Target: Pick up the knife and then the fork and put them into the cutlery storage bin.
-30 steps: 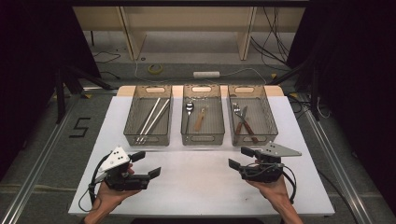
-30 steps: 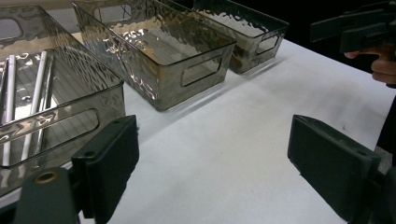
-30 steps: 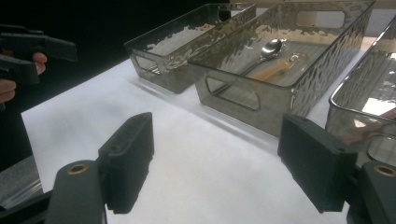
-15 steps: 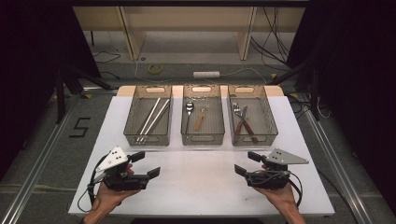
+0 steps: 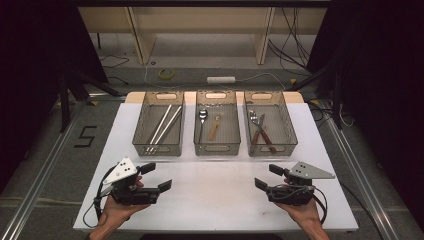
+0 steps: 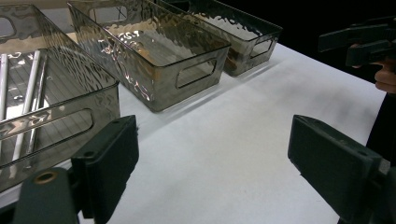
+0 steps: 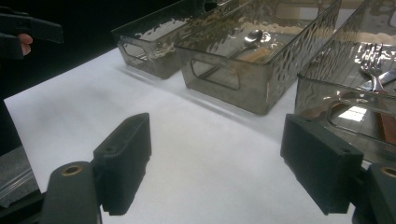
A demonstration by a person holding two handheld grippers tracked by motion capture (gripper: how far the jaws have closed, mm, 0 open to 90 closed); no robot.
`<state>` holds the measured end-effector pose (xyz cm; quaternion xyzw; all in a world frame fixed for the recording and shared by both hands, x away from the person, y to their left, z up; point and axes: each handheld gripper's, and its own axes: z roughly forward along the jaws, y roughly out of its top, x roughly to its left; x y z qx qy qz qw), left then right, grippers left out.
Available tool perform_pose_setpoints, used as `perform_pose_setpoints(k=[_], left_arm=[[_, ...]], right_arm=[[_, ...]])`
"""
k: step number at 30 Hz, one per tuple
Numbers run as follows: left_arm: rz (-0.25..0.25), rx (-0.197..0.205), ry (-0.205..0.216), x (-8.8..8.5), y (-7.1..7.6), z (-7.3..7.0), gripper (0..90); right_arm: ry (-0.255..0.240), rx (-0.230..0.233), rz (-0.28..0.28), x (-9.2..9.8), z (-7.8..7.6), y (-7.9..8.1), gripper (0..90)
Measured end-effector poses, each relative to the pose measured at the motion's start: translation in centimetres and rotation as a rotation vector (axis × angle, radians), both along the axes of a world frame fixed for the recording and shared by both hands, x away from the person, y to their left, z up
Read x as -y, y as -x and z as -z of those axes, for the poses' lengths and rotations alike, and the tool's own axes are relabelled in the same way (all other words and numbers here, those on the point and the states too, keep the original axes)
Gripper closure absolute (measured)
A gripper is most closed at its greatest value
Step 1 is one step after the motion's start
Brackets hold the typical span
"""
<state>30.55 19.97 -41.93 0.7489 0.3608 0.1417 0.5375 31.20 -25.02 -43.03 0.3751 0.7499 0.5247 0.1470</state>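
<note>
Plainly, left gripper [image 5: 156, 177] and right gripper [image 5: 266, 176] were held wide open, empty, low over white table [image 5: 215, 185], well apart. Three trays were seen beyond; nearest left tray [image 6: 56, 116] was cut off in left gripper view, rods blurred behind rippled wall.

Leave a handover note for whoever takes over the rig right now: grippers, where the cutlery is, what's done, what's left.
Left gripper: open, holding nothing, low over the near left of the table.
Right gripper: open, holding nothing, near right.
Left bin: two metal rods.
Middle bin: spoon and a wooden-handled piece.
Right bin: fork and another wooden-handled utensil.
Done: all the cutlery sits in the bins.
Left: probably nothing to sort; confirm before going on.
</note>
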Motion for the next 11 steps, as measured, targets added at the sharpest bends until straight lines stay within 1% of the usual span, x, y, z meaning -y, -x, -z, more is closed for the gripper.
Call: perform_pose_setpoints(k=[11], left_arm=[[-0.001,-0.003,0.001,-0.02,-0.07,0.02,15.8]], right_arm=[[0.001,0.000,0.005,0.06,-0.05,-0.09,25.6]])
